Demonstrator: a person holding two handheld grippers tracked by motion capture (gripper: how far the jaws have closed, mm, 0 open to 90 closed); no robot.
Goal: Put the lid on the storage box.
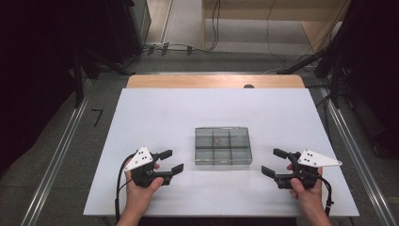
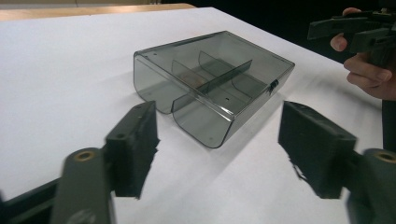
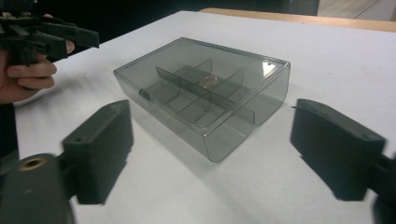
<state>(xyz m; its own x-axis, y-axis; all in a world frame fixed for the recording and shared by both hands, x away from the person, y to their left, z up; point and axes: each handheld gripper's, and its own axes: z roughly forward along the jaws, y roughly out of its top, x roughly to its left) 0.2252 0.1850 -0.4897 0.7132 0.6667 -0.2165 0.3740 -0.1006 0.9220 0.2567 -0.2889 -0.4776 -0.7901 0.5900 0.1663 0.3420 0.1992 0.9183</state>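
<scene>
A desk point(image 1: 155, 113) with a white top stands on a grey floor point(image 1: 56, 155); along its far edge a strip of bare wood point(image 1: 188, 81) shows, with a small dark spot on it. One thing lies directly on the white top: a smoky, see-through plastic box point(image 1: 223, 146), set near the middle, a little toward the person's side. Its lid is down, and dividers inside split it into six compartments (a small brownish item sits in one of the far ones, too small to identify).
</scene>
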